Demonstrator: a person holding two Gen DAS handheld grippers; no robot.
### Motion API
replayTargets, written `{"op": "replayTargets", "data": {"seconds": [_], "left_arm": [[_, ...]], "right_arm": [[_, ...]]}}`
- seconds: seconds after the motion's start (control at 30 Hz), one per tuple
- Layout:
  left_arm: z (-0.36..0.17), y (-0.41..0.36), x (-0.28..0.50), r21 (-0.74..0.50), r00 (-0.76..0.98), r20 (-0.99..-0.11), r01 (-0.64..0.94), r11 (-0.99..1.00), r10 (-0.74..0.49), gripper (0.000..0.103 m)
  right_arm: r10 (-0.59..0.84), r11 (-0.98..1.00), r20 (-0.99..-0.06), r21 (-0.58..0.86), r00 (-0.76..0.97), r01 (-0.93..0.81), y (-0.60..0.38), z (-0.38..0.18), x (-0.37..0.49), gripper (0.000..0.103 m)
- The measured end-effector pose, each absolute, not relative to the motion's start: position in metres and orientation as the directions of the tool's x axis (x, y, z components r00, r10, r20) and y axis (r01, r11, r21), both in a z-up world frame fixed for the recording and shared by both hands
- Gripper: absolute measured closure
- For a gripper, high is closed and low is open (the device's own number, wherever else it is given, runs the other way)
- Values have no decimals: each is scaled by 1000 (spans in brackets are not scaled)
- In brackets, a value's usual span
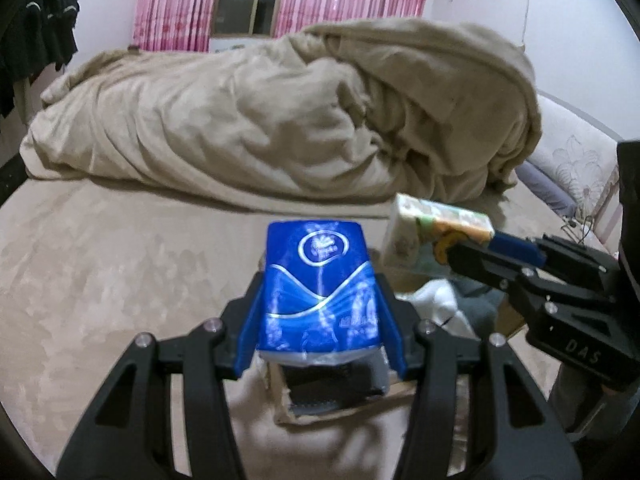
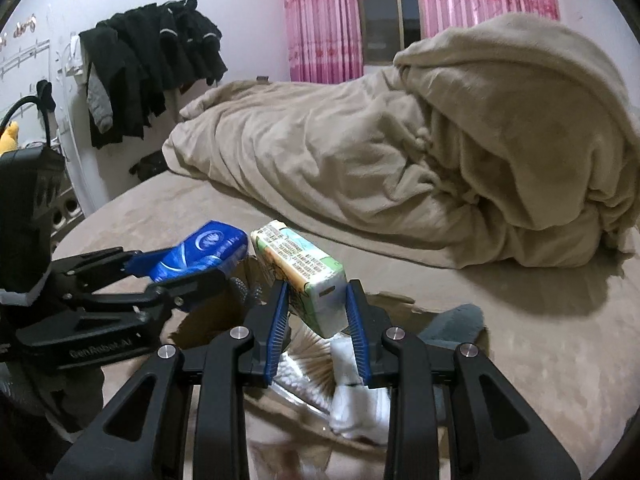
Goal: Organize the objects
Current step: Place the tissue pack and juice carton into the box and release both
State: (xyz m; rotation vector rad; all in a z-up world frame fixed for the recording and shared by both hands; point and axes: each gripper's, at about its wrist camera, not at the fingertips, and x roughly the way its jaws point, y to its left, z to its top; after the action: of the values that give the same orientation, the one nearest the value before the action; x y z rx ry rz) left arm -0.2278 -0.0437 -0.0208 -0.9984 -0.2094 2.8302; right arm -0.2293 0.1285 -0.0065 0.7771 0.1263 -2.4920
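My left gripper is shut on a blue tissue pack and holds it above an open cardboard box on the bed. My right gripper is shut on a green and white tissue pack, held just right of the blue pack. In the left wrist view the green pack hangs at the right gripper's tips. Below it the box holds cotton swabs, white cloth and a grey sock.
A crumpled beige duvet fills the back of the beige bed. Pink curtains hang behind it. Dark clothes hang at the left wall. A pale pillow lies at the far right.
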Motion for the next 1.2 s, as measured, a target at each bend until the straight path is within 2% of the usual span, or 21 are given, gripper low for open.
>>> {"op": "replayTargets", "data": {"seconds": [0.17, 0.23, 0.4, 0.53, 0.63, 0.73, 0.87, 1.0, 1.1, 1.2], "left_arm": [[-41, -46, -243, -186, -729, -658, -81, -979, 186, 49], [-46, -47, -244, -179, -731, -658, -81, -981, 180, 43], [-68, -52, -257, -238, -651, -728, -53, -970, 215, 40], [-71, -50, -255, -230, -659, -724, -48, -972, 204, 40], [-70, -49, -250, -222, -672, -714, -48, -974, 196, 39], [-66, -48, -242, -211, -688, -701, -48, -976, 185, 34], [-58, -47, -231, -205, -706, -685, -50, -977, 180, 33], [-42, -45, -215, -188, -732, -662, -45, -981, 161, 32], [-30, -45, -198, -177, -753, -643, -29, -984, 138, 23], [-19, -45, -180, -169, -765, -633, -11, -986, 118, 21]], "right_arm": [[-457, -852, -585, 72, -670, 518, 117, -24, -246, 72], [-453, -852, -605, 80, -654, 517, 113, -36, -255, 72], [-446, -861, -649, 125, -616, 493, 115, -57, -271, 72], [-447, -861, -647, 123, -618, 494, 116, -57, -269, 71], [-442, -865, -644, 124, -624, 486, 117, -56, -267, 65], [-439, -870, -628, 118, -643, 479, 121, -51, -261, 49], [-419, -888, -600, 115, -682, 444, 129, -42, -254, 34], [-420, -893, -584, 129, -695, 432, 133, -32, -245, 33], [-415, -895, -572, 118, -707, 430, 136, -22, -232, 32], [-410, -898, -556, 107, -723, 426, 142, -10, -214, 31]]}}
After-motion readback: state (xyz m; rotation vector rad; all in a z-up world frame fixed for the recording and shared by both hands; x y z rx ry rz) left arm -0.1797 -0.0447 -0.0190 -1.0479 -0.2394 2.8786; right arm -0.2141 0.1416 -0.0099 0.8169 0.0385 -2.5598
